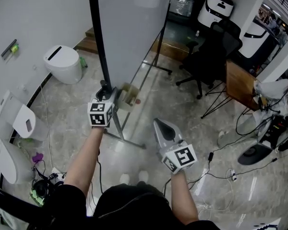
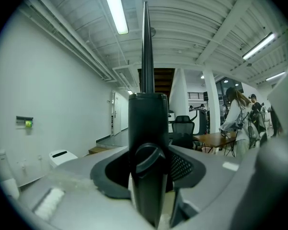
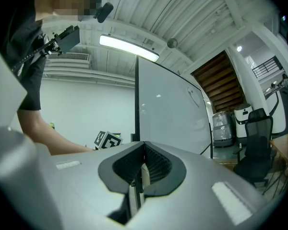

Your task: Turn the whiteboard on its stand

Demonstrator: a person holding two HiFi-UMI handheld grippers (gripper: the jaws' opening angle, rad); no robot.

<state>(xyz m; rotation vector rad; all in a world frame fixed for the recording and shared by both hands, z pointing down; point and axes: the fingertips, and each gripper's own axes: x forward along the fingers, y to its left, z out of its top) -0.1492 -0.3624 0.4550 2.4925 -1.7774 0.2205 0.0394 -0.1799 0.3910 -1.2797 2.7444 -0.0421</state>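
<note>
The whiteboard (image 1: 129,23) stands upright on its wheeled stand, seen edge-on, with a black frame post (image 1: 98,32) on its near side. My left gripper (image 1: 105,87) is at that post low down, beside a black fitting. In the left gripper view the post (image 2: 146,119) and a knob on it stand between the jaws of my left gripper (image 2: 149,176), thin light gaps showing on both sides. My right gripper (image 1: 158,123) hangs free to the right of the stand, shut and holding nothing. The right gripper view shows the right gripper (image 3: 143,169) facing the whiteboard (image 3: 173,114).
The stand's foot bar (image 1: 129,140) runs across the floor in front of me. A white bin-like unit (image 1: 65,63) stands at the left wall. A black office chair (image 1: 211,56) and a wooden table (image 1: 240,80) are to the right, with cables (image 1: 230,171) on the floor.
</note>
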